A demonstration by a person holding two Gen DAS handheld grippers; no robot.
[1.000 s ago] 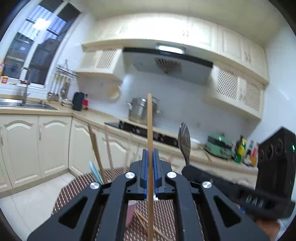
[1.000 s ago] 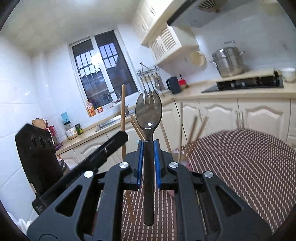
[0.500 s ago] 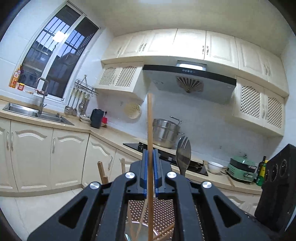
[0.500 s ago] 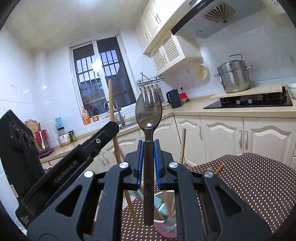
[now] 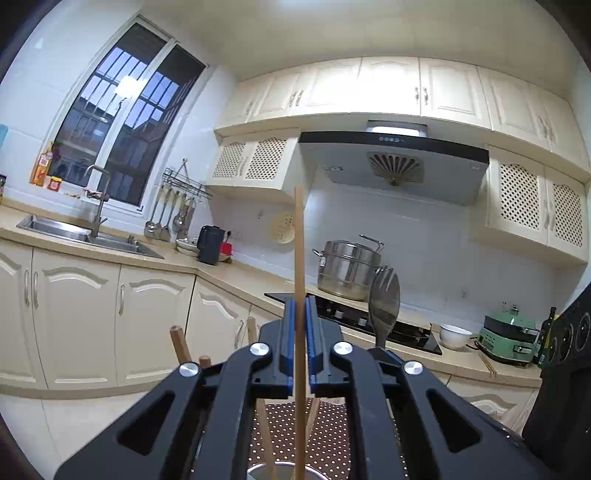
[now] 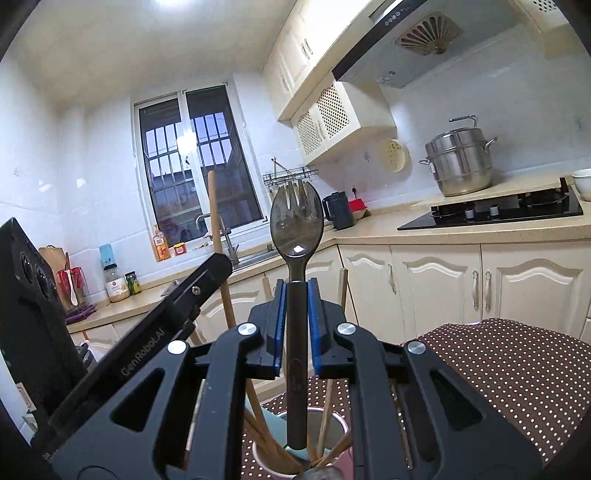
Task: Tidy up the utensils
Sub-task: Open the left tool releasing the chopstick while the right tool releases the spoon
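Bright, even indoor light from ceiling lamp (image 6: 173, 3) and range hood strip (image 5: 397, 129); window (image 5: 122, 122) dark, lamp reflected in glass. Strong fisheye bending, black vignette corners. Focus sharp; mild overexposure on upper cabinets (image 5: 369, 88).

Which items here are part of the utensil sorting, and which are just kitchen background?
In the job:
- left gripper, shut on wooden chopstick
- right gripper, shut on dark spork
- pink cup below, already holding chopsticks

Just lying about:
- steel steamer pot
- black kettle
- white bowl
- green cooker
- hanging ladles
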